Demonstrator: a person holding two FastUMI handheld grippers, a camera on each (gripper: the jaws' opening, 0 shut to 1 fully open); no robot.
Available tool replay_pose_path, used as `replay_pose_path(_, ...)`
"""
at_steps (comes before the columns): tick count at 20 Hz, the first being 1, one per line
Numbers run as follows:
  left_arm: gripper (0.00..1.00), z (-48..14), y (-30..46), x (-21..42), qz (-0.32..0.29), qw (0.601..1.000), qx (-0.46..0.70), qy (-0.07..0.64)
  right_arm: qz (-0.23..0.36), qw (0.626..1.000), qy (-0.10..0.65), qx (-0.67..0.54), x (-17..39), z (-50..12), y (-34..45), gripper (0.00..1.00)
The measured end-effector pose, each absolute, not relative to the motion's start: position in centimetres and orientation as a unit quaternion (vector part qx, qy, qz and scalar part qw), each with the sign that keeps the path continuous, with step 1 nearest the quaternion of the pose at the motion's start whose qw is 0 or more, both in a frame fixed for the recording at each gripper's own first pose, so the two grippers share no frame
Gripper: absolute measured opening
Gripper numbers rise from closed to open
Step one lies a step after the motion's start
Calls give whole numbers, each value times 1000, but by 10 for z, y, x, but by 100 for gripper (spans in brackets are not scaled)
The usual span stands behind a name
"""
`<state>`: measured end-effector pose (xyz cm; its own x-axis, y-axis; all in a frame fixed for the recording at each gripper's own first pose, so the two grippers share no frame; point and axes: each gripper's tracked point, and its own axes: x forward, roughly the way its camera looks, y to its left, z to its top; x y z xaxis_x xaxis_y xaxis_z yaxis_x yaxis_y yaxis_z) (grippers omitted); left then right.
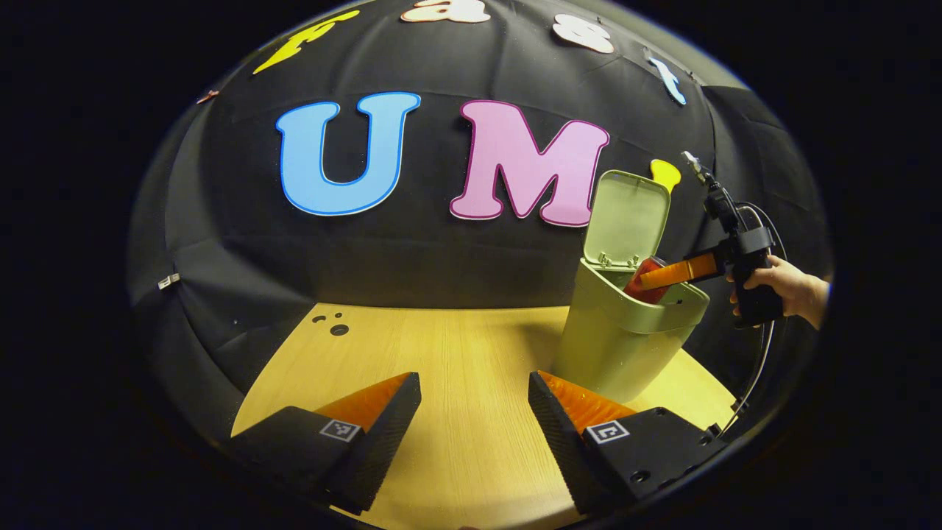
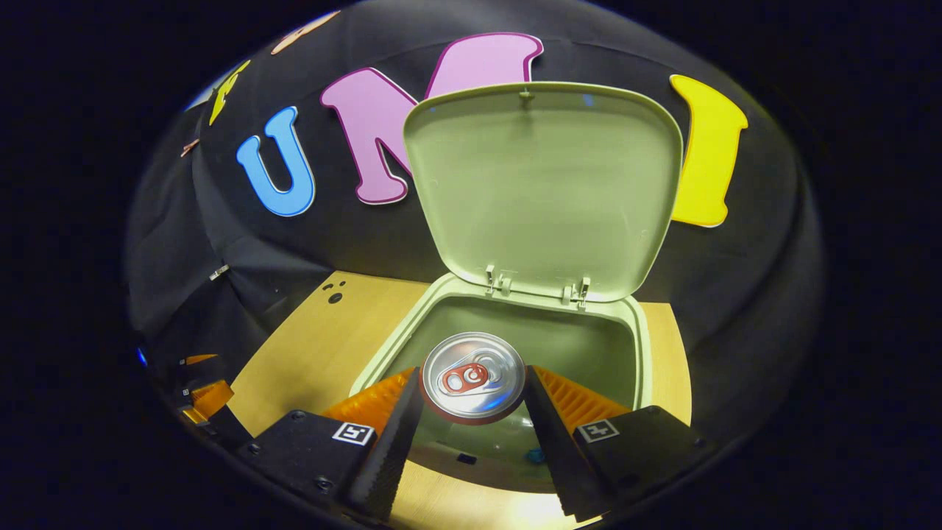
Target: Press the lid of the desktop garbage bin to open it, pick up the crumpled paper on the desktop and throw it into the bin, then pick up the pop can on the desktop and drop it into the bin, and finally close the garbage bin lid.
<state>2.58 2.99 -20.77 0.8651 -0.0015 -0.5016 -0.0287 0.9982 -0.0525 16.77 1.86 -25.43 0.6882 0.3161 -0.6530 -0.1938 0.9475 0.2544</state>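
Over the wooden table, the right gripper squeezes the pop can between both fingers, top facing the camera, right above the open bin, lid up behind it, while the left gripper waits open and empty.

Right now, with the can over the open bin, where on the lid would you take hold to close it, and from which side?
Take the lid at its free top edge, from behind or above, pushing forward and down. It stands upright on hinges at the bin rim's back. The left gripper is open; the right gripper holds the can.
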Motion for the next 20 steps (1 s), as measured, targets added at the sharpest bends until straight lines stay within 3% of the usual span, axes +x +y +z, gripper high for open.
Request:
replay_pose_path(12,95,-214,34,38,2,964,-29,264,125,897,416,82,160,-280,17,86)
replay_pose_path(16,95,-213,35,39,1,964,-27,264,121,907,393,95,162,-266,14,88)
replay_pose_path(20,95,-211,34,37,-2,965,-24,263,111,931,334,96,166,-233,7,98)
